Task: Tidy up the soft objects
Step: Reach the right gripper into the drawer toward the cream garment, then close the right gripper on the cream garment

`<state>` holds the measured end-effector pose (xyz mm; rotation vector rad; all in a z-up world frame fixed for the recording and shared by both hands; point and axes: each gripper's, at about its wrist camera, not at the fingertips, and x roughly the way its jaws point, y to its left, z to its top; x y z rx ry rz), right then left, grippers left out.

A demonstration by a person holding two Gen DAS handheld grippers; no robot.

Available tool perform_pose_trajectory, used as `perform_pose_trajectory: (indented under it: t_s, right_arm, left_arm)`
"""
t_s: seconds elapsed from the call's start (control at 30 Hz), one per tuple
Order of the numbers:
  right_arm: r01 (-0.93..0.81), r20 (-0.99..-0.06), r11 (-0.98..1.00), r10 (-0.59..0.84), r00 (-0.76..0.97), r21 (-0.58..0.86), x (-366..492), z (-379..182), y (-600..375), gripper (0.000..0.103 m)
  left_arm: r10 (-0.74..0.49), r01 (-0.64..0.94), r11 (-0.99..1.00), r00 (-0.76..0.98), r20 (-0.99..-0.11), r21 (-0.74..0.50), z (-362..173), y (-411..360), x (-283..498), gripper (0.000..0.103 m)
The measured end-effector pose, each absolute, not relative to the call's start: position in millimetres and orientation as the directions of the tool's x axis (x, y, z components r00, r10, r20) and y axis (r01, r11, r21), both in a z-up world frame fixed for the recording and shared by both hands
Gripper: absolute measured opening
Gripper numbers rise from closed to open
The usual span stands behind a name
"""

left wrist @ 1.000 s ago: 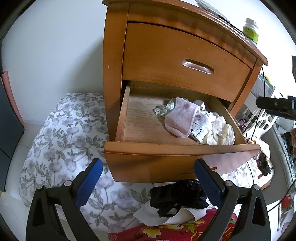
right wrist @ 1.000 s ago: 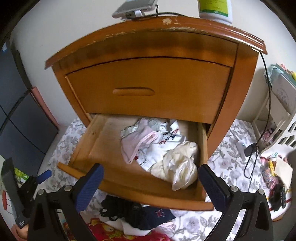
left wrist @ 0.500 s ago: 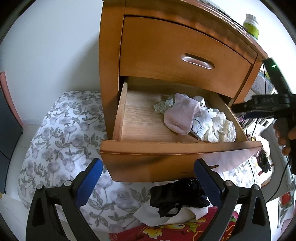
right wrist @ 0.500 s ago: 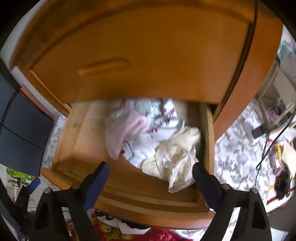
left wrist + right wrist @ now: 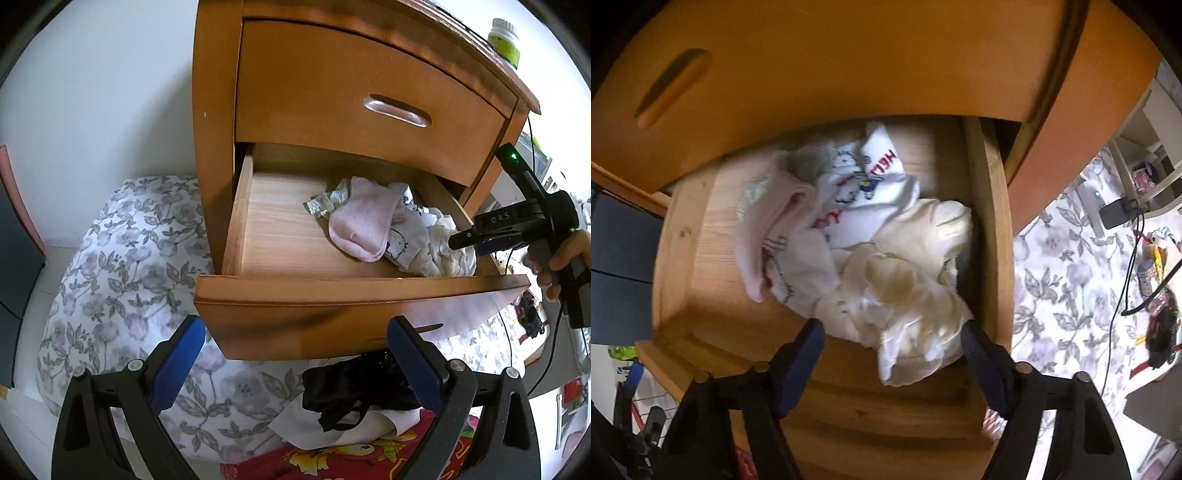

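The nightstand's lower drawer [image 5: 354,291] stands pulled out. Inside lie a pink sock [image 5: 365,229], white printed garments [image 5: 857,184] and a crumpled cream cloth [image 5: 905,288]. My right gripper [image 5: 890,328] points steeply down into the drawer. Its jaws are closing, with the cream cloth between them and the pads at its edges. In the left wrist view it shows at the drawer's right end [image 5: 480,236], held by a hand [image 5: 565,251]. My left gripper [image 5: 295,339] hangs open and empty before the drawer front, above a black lace garment [image 5: 354,387] on the floor.
The upper drawer [image 5: 351,99] is shut, and a bottle [image 5: 504,40] stands on the nightstand top. Floral bedding [image 5: 129,258] covers the floor to the left. A red printed cloth [image 5: 332,458] lies under the black garment. Cables [image 5: 1126,258] and a phone [image 5: 1115,212] lie right.
My right gripper has dropped and tipped down over the cream cloth in the drawer, and its jaws have narrowed. The left gripper has stayed nearly still.
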<state>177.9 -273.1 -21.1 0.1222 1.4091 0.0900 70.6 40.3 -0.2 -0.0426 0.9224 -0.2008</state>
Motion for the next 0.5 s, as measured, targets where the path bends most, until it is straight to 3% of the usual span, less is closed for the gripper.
perform_pose_trajectory:
  t_s: [0.5]
  right_arm:
    - [-0.051,-0.992,0.996,0.073,0.107,0.068,197,-46,-269,0.044]
  left_arm:
    - [-0.192,0.168,0.979,0.569,-0.799,-0.116,-5,37,74,0.099]
